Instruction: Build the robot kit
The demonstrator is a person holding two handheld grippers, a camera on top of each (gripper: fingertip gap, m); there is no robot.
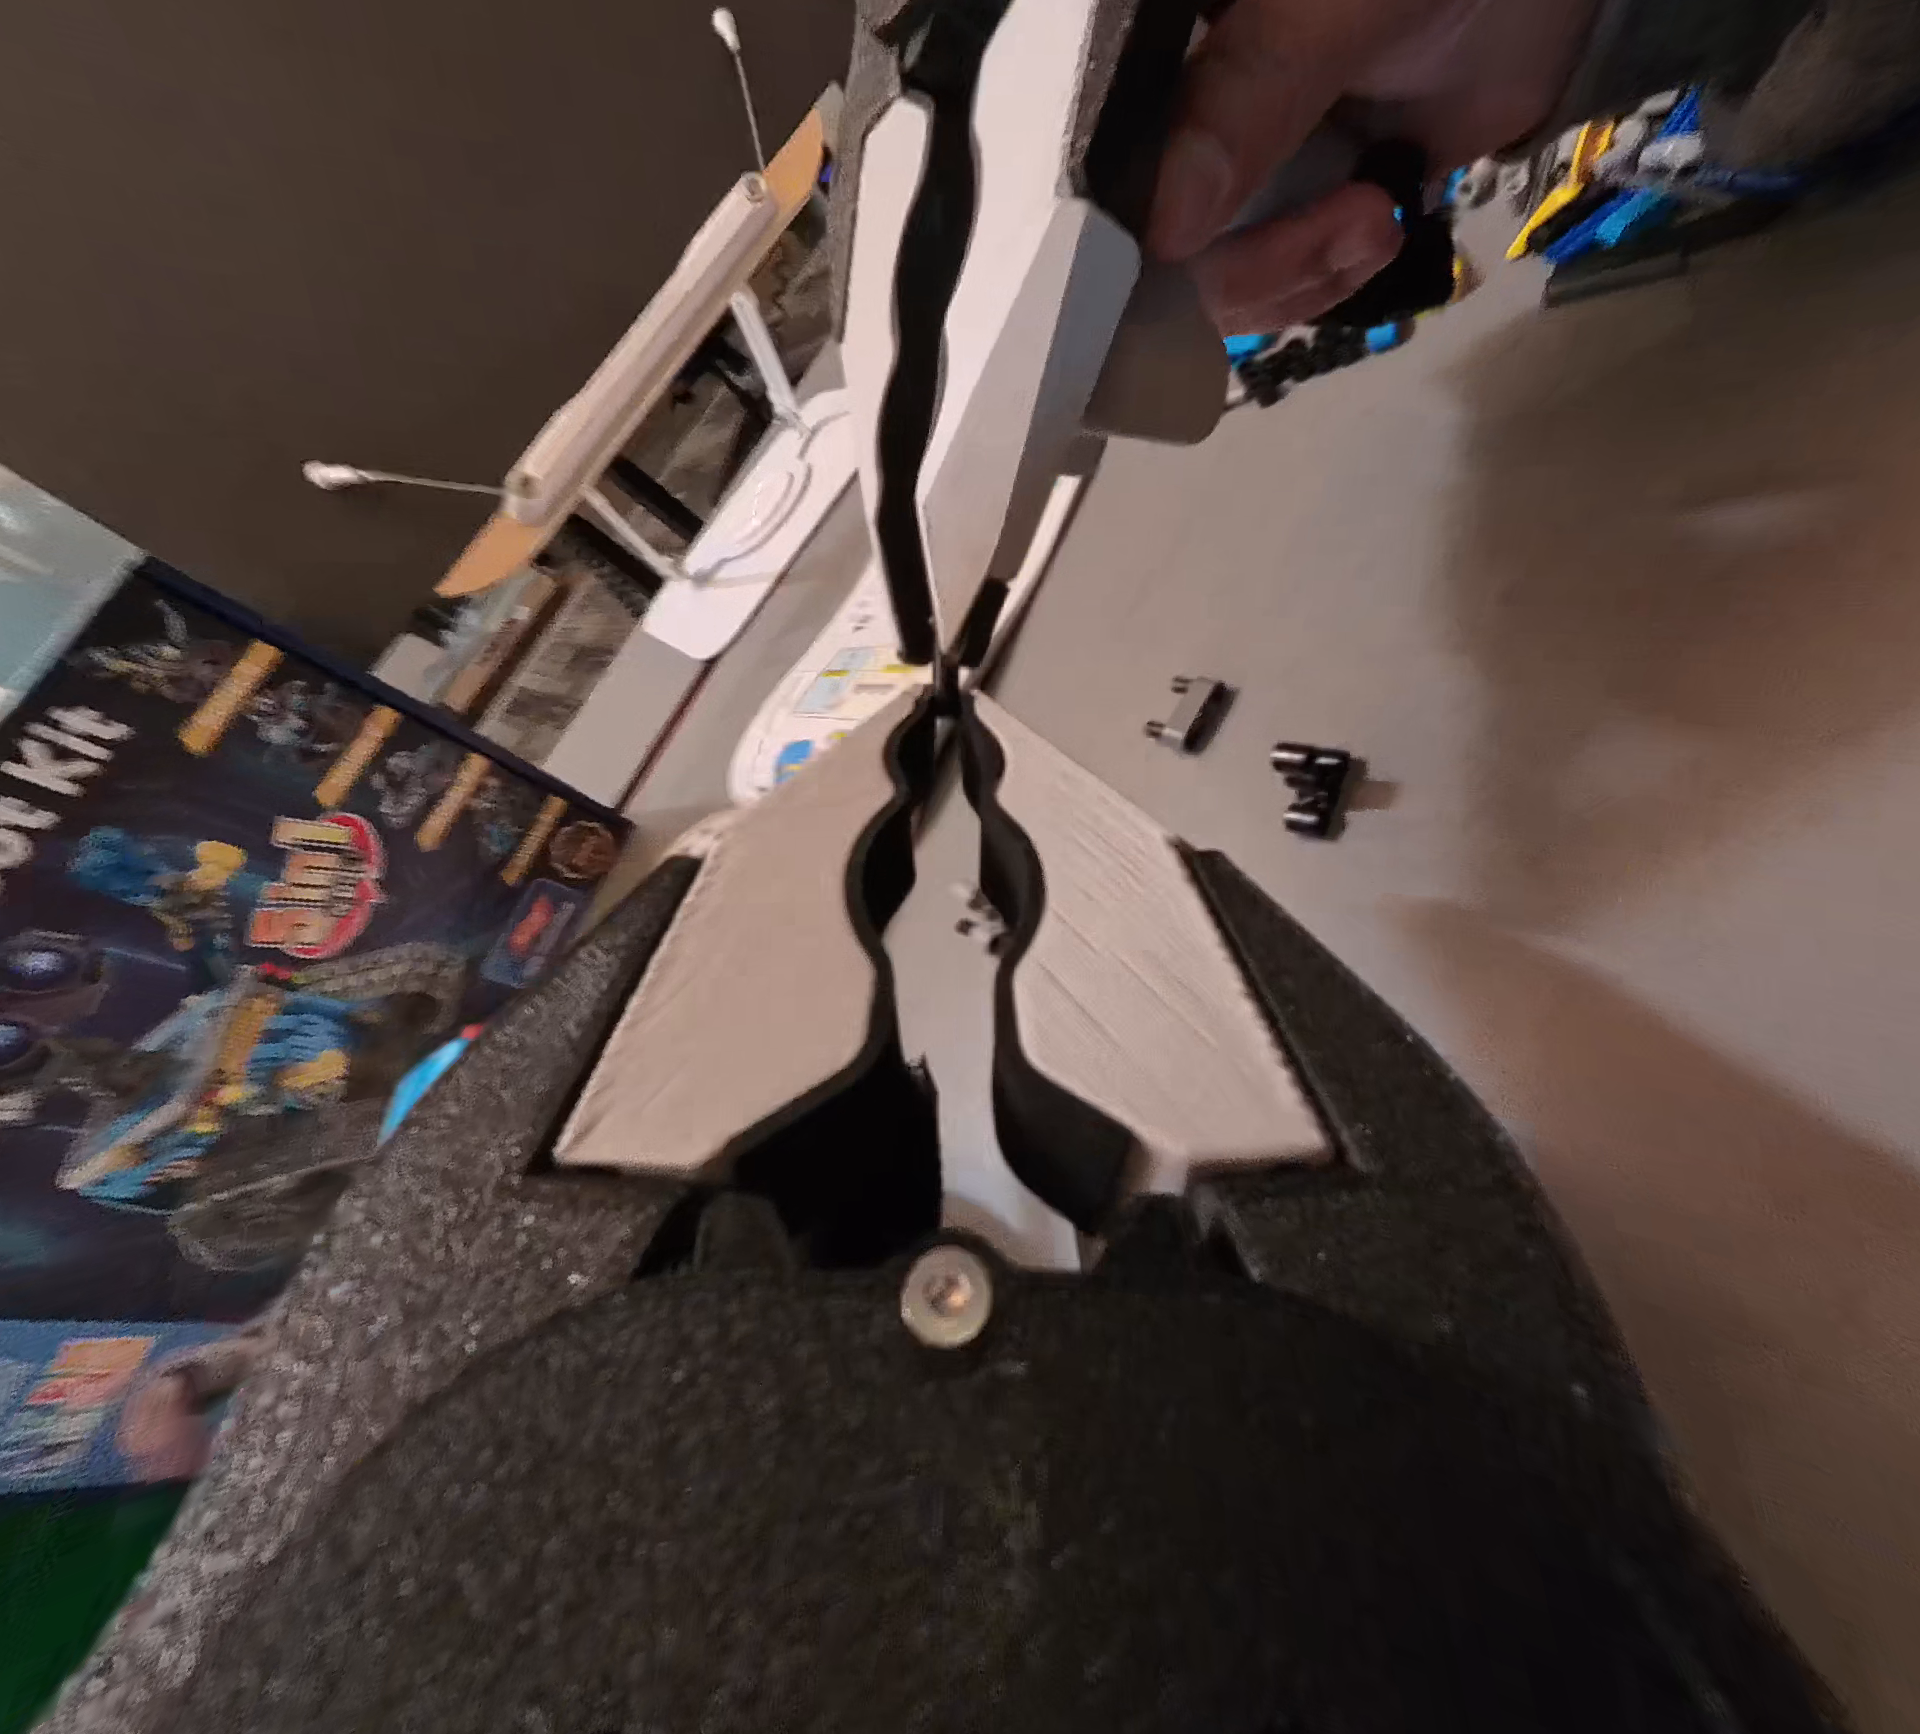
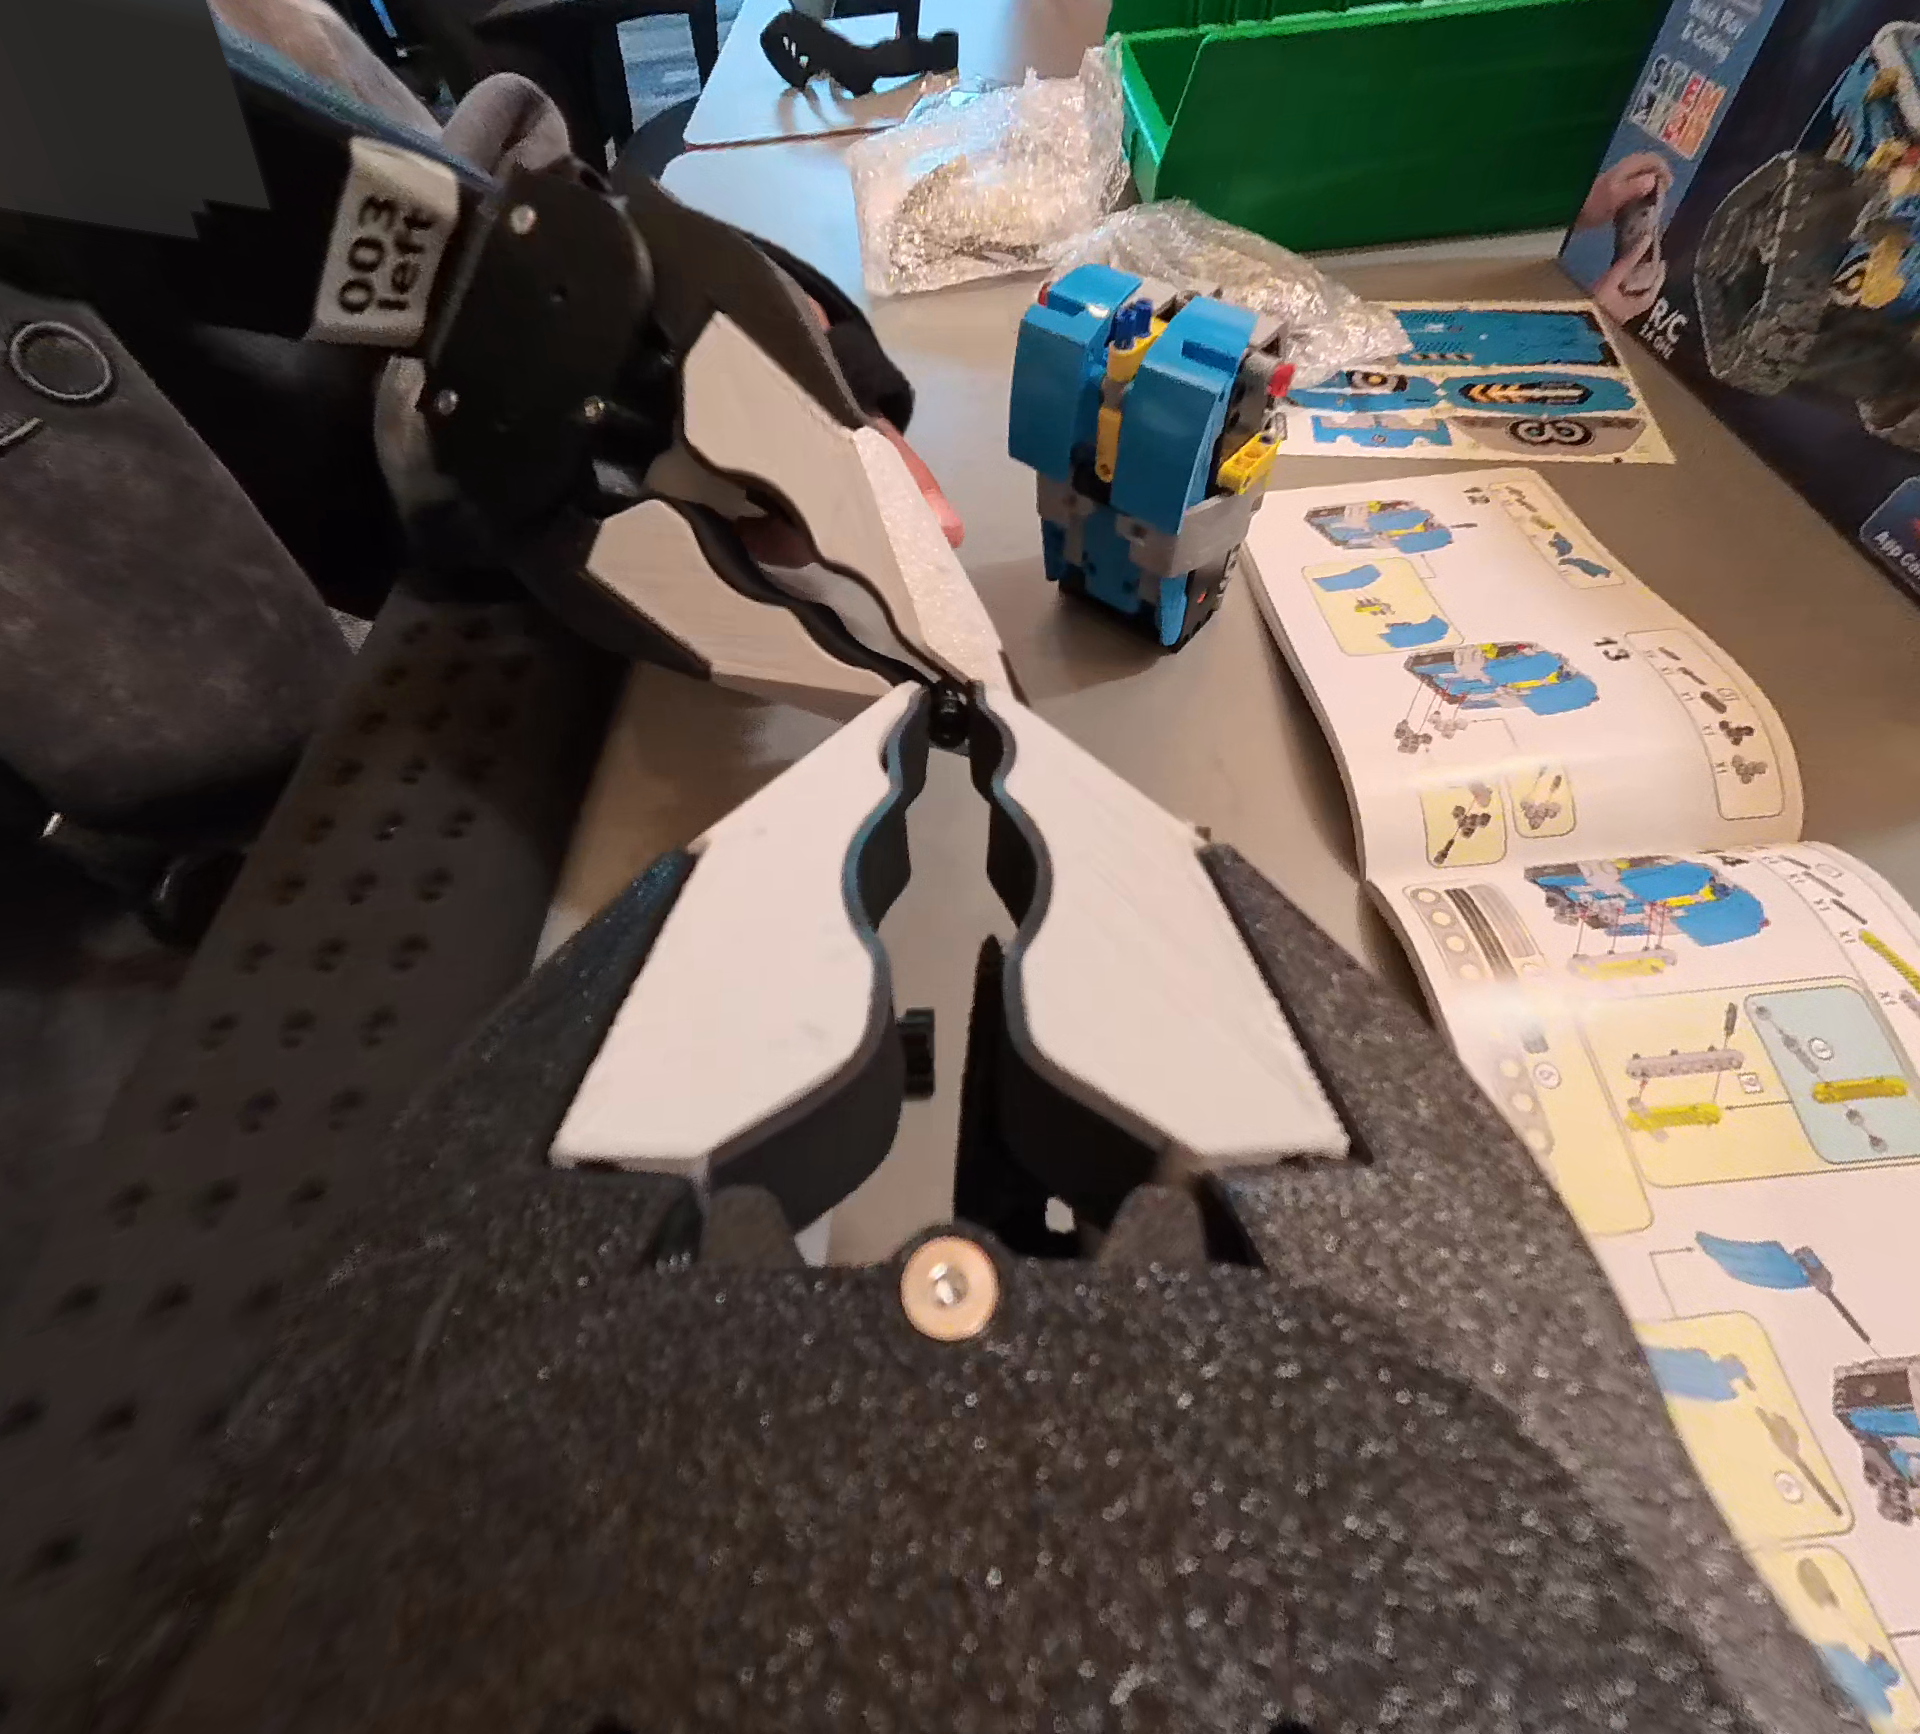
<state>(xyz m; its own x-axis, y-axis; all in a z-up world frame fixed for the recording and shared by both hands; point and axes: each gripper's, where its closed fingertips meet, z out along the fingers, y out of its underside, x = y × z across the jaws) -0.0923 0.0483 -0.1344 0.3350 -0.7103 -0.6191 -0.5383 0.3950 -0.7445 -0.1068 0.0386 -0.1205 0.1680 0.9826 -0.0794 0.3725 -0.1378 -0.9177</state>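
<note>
Right gripper (image 2: pixel 951 728) closed down on small black pin (image 2: pixel 948 710), pin pinched at the very tips, up off grey table (image 2: pixel 1195 749), front-left of blue brick model (image 2: pixel 1138 479). Left gripper (image 2: pixel 935 674) in from the upper left, tip to tip with the right one, jaws drawn together at the same pin; can't tell whether actually clamping it or just touching.

From the left wrist view: left gripper (image 1: pixel 945 710) nearly closed, only a sliver of gap, something dark at the tips, too blurred to name. Right gripper (image 1: pixel 933 645) down from above, meeting it tip to tip, held by hand (image 1: pixel 1382 22).

Around the model:
- stands upright, apart from both grippers
- open instruction booklet (image 2: pixel 1558 749) just right and front of it, pages curled
- sticker sheet (image 2: pixel 1475 396) flat to its right
- crumpled plastic bags (image 2: pixel 987 178) just behind it
- green bin (image 2: pixel 1382 84) farther behind
- kit box (image 2: pixel 1787 230) upright, well right of it

Two loose black connector pieces (image 1: pixel 1190 713) (image 1: pixel 1311 788) flat on table, well apart from the model (image 1: pixel 1621 167), just beside each other. Kit box (image 1: pixel 260 905) at left edge, blurred.
</note>
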